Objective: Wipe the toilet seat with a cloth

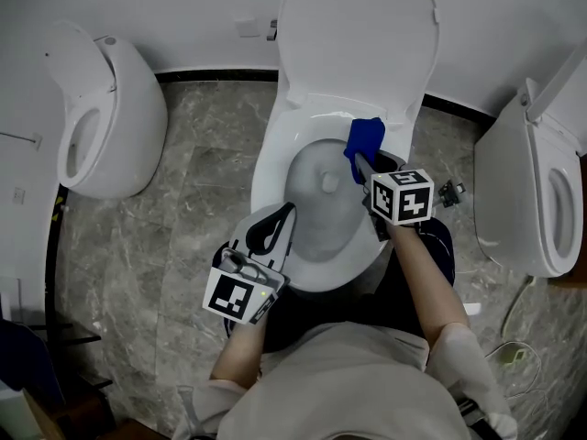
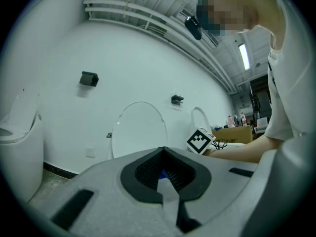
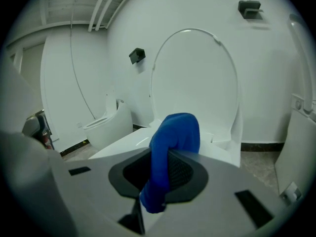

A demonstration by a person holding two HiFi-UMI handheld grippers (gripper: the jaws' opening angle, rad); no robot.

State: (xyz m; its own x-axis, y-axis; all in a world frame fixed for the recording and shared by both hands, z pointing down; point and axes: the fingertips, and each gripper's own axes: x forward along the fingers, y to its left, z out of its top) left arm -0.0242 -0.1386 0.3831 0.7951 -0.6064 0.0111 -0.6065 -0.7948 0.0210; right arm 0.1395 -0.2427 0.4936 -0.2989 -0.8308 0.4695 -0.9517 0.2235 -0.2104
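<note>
The right hand-held gripper (image 3: 165, 169) has its jaws clamped on the blue cloth (image 3: 174, 142), which bunches up over the top of the jaws and hangs down a bit in front. From the head view that cloth (image 1: 365, 139) sits on the back right part of the toilet seat (image 1: 269, 168), just below the raised lid (image 1: 358, 35), with the right hand-held gripper (image 1: 360, 164) reaching in over the bowl.

The left hand-held gripper (image 1: 289, 212) is over the front left of the seat with its jaws together and nothing in them. Whether it's actually touching the rim is hard to call from up there. In its own view the left hand-held gripper (image 2: 163, 152) has its tips meeting, with a tiny blue speck showing past them, probably the cloth further off.

There's another toilet (image 1: 101, 108) to the left and one more (image 1: 532, 191) to the right, all on a grey marbled floor (image 1: 193, 209).
</note>
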